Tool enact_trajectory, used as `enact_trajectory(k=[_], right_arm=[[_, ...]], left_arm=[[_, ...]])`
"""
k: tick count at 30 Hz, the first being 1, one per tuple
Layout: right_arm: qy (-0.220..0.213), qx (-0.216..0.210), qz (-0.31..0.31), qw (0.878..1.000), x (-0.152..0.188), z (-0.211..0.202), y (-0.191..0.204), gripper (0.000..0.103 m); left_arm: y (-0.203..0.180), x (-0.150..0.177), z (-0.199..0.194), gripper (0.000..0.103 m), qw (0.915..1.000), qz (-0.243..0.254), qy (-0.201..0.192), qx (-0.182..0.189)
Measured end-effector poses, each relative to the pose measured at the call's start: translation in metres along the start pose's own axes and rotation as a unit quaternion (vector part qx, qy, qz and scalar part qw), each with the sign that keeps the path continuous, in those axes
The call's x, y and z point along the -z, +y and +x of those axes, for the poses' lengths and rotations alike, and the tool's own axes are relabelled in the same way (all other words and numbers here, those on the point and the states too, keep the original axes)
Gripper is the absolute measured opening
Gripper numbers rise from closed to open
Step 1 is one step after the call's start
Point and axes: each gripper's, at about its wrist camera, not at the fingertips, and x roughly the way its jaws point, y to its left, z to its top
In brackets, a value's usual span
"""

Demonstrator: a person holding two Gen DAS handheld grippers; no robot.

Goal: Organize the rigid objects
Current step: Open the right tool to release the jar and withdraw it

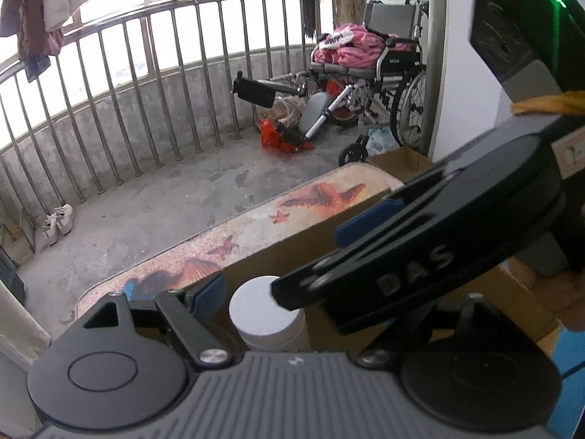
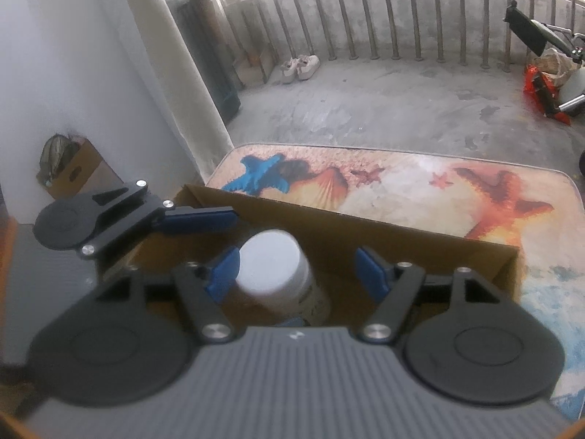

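A bare grey concrete floor (image 2: 384,109), stained in patches, runs to a curved low wall topped by a metal railing (image 1: 153,84) of upright bars. Bright daylight comes through the bars, and clothes (image 1: 44,3) hang along the top rail. A printed rug (image 2: 420,190) with starfish and shells lies on the floor. A wheelchair (image 1: 384,73) piled with pink fabric stands by the white wall (image 1: 464,84) near the railing's end. A pair of pale shoes (image 2: 299,67) sits at the foot of the bars. A small cardboard box (image 2: 78,172) rests against the white wall.
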Motion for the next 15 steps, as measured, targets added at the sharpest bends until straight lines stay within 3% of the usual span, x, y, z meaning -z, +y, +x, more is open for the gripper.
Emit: enact_trajectory(k=[9, 15], right_arm=[[-0.065, -0.008, 0.024, 0.998, 0.022, -0.094, 0.012, 0.071], [-0.122, -0.015, 0.021, 0.992, 0.063, -0.177, 0.029, 0.074]], left_arm=[[-0.013, -0.001, -0.084, 0.087, 0.9984, -0.017, -0.052, -0.016], [-0.030, 0.025, -0.162, 0.093, 0.9945, -0.037, -0.095, -0.023]])
